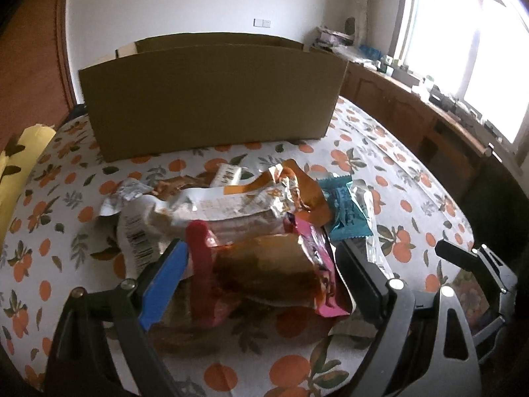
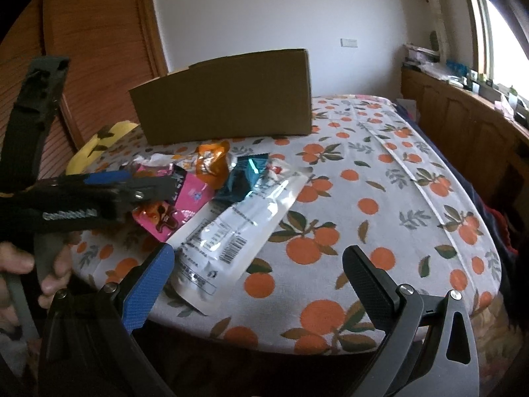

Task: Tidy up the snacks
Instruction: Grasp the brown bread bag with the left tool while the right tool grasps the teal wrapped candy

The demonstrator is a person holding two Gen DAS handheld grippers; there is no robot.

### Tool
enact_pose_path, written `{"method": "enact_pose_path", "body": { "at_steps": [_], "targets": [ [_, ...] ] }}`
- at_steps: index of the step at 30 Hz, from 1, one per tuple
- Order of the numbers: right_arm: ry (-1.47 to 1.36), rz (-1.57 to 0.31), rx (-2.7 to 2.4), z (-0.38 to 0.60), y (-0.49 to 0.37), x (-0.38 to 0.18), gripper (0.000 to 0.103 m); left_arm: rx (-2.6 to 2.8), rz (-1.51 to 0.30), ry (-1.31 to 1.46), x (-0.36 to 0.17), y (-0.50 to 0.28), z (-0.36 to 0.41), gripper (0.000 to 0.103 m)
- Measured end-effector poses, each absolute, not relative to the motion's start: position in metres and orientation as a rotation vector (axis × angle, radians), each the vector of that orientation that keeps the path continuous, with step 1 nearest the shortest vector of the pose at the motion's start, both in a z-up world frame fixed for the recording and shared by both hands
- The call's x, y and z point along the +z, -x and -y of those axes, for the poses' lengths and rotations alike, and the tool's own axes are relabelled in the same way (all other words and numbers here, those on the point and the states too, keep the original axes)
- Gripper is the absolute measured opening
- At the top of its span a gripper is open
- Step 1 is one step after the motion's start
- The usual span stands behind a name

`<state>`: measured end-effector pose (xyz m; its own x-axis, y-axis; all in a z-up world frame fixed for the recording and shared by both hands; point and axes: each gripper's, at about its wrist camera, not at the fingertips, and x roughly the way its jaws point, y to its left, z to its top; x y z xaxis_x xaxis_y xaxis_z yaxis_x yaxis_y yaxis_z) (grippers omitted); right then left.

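From my left wrist view, a brown cardboard box stands at twelve o'clock on the far side of the table, which wears a white cloth printed with oranges and leaves. A yellow cushion sits off the table edge at nine o'clock, a wooden cabinet with clutter on top runs under the bright window at two o'clock, and a wooden door fills ten o'clock in my right view.

The snack pile lies on the cloth between me and the box, well short of it. In it I see a white and orange bag, a teal packet at its right edge, and nearest me a pink packet with a clear wrapper showing something brown inside, lying on top of it.

My left gripper stands wide open, its blue pad at eight o'clock and black pad at four o'clock either side of that brown-filled wrapper; I cannot tell whether either pad touches it.

My right gripper is also wide open and holds nothing. A long white pouch with a barcode lies just beside its blue finger, towards twelve o'clock, its near end hanging at the table edge. At nine o'clock a hand grips the other tool's handle.
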<state>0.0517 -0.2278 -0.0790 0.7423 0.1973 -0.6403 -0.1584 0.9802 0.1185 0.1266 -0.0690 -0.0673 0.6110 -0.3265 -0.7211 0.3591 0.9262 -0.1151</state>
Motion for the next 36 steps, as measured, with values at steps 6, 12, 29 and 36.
{"method": "enact_pose_path", "body": {
  "at_steps": [6,12,29,36],
  "targets": [
    [-0.044,-0.716,0.209,0.223,-0.053,-0.082,0.103,-0.419,-0.837,-0.086,-0.074,-0.127,0.075,0.088],
    [-0.058,-0.731,0.213,0.225,-0.057,-0.087,0.103,-0.434,-0.832,-0.056,-0.072,-0.127,0.067,0.073],
    [-0.084,-0.776,0.256,0.228,-0.083,-0.088,0.102,-0.469,-0.774,0.054,-0.050,-0.117,0.031,0.061],
    [-0.076,-0.795,0.274,0.213,-0.097,-0.086,0.101,-0.456,-0.740,0.069,-0.040,-0.109,0.020,0.061]
  ]
}}
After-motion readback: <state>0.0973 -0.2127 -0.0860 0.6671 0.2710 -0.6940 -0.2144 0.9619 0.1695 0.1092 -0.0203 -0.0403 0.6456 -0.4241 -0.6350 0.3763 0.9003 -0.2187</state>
